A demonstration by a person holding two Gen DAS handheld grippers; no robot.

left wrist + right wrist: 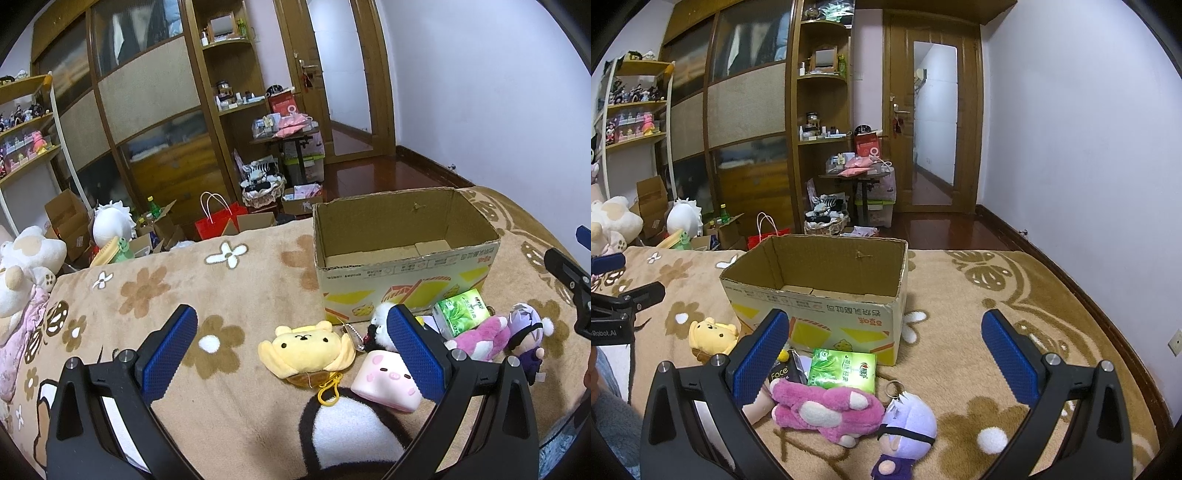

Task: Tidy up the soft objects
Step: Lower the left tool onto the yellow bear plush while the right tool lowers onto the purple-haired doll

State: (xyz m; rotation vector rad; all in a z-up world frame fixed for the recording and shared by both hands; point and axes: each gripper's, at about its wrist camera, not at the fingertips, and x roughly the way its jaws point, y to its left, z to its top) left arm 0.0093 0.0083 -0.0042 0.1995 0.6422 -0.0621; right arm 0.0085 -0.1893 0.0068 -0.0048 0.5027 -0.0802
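Note:
An open cardboard box (402, 258) (820, 291) stands on the flowered blanket (207, 280), with nothing visible inside. In front of it lie a yellow bear plush (306, 349) (711, 334), a pink pig cushion (384, 380), a small black-and-white plush (376, 328), a green tissue pack (461, 310) (844, 369), a pink bear plush (480, 338) (827, 406) and a purple-haired doll (526, 332) (907, 432). My left gripper (291, 350) is open above the yellow bear and the pig. My right gripper (884, 352) is open over the pink bear and the doll.
Large plush toys (26, 266) sit at the bed's left end. Beyond the bed are boxes, a red bag (218, 221), a basket and a cluttered small table (284, 133) by the wardrobe. A dark packet marked Face (786, 369) lies by the tissue pack.

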